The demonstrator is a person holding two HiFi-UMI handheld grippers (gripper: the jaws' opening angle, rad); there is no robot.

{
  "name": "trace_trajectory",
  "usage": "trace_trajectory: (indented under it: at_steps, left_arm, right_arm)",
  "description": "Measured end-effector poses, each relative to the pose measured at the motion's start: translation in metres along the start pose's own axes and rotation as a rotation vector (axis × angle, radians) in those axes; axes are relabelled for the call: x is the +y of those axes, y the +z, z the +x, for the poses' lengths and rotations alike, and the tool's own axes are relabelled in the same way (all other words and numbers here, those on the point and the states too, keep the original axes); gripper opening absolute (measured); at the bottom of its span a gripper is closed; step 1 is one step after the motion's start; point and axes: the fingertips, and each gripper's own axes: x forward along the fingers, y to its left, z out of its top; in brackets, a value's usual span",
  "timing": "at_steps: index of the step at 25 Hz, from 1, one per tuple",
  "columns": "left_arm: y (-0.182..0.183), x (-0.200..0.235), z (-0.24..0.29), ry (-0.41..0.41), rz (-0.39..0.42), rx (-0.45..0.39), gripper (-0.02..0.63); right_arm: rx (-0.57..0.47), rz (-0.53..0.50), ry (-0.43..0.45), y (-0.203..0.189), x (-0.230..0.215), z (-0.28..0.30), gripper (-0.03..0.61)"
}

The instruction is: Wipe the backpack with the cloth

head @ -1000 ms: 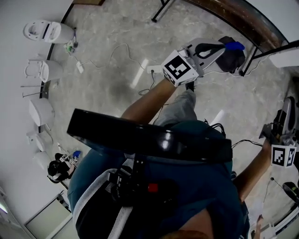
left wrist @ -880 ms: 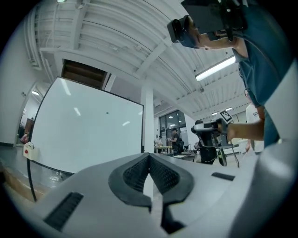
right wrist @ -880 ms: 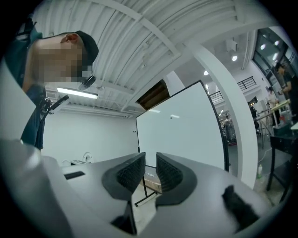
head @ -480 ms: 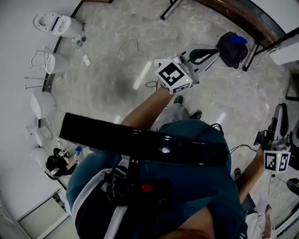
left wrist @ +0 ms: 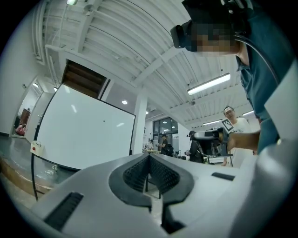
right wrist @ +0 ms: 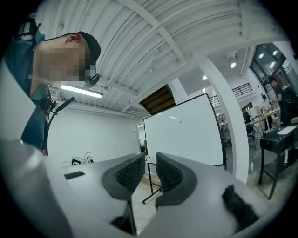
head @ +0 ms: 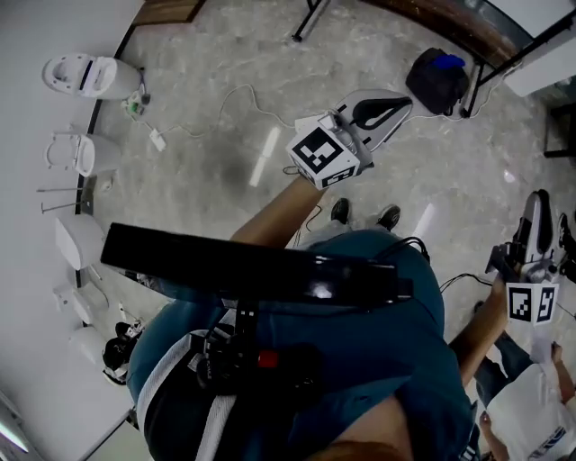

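A dark backpack (head: 436, 83) lies on the stone floor by a table leg, with a blue piece (head: 450, 62) on top of it; whether that is the cloth I cannot tell. In the head view my left gripper (head: 405, 102) is held out level, left of the backpack and apart from it. Its pads meet at the tips (left wrist: 149, 158) with nothing between them. My right gripper (head: 538, 203) is at the far right, well away from the backpack. A gap shows between its pads (right wrist: 150, 160), and nothing is in it.
White toilets (head: 81, 74) line the left wall, and a cable (head: 234, 94) trails over the floor. Dark table legs (head: 310, 18) stand at the top. Another person (head: 531, 405) is at the lower right. A whiteboard (left wrist: 84, 130) stands ahead.
The left gripper, earlier overlapping the backpack in the view, now sits left of it with a gap. The right gripper has shifted slightly up the frame. The person's shoes have come into view.
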Motion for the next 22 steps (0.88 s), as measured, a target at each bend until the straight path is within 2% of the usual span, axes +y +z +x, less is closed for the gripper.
trace_trajectory:
  at_steps: [7,10,14,22]
  left_arm:
    - [0.001,-0.018,-0.015,-0.051,0.004,-0.011,-0.008]
    - [0.003,-0.028,-0.019,-0.044,0.013,-0.013,-0.008]
    - [0.010,-0.041,-0.022,-0.029,0.007,-0.020,-0.008]
    - [0.006,-0.082,-0.011,-0.044,0.027,-0.018,-0.008]
  right_arm:
    - [0.026,-0.043,-0.052,-0.011,0.020,-0.023,0.069]
    - [0.063,-0.058,-0.081,-0.019,0.016,-0.032,0.037]
    - [0.100,-0.060,-0.095,-0.021,0.010,-0.043,0.037]
    - [0.103,-0.068,-0.109,-0.026,-0.008,-0.080,0.037]
